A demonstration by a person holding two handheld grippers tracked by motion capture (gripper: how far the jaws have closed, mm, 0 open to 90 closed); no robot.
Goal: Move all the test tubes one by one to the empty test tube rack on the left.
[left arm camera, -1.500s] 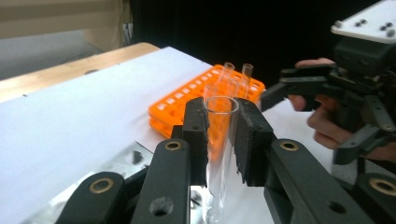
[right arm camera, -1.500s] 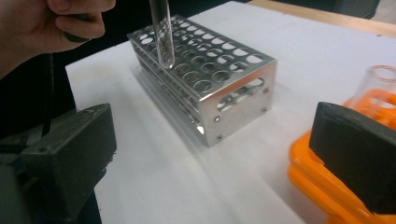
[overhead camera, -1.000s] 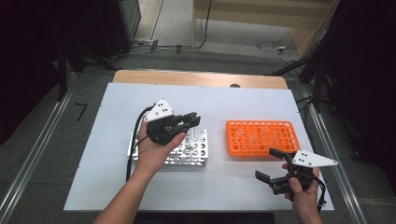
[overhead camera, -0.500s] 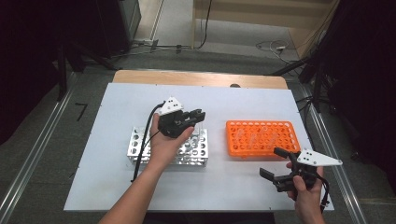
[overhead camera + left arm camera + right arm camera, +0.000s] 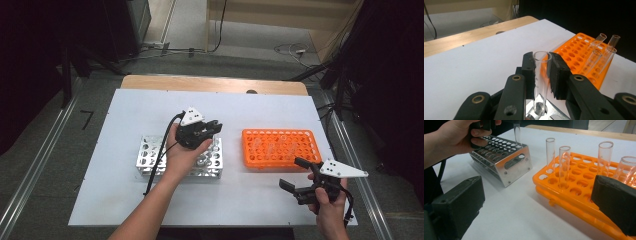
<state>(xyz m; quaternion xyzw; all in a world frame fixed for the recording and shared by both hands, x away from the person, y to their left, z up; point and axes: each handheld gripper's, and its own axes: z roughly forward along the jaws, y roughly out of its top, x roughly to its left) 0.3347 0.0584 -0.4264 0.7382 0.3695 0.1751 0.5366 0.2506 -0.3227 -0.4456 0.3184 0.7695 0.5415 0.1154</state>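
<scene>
High view: the left gripper point(image 5: 212, 127) hangs over the metal rack point(image 5: 150, 156), the orange rack point(image 5: 305, 156) at three o'clock.

Left gripper view: jaws clamp a glass tube point(image 5: 541, 82), its base just above the rack; tilt could snag it.

Right gripper view: the right gripper point(image 5: 536, 212) gapes empty.

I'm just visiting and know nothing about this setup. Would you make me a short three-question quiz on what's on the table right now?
1. True or false: the left claw grips a glass test tube.
2. Which rack stands under that tube: A) orange rack B) metal rack?
3. How many test tubes stand in the orange rack?

Key:
1. True; it is pinched between the pads.
2. B.
3. Four. The right claw is open and holds nothing.
</scene>
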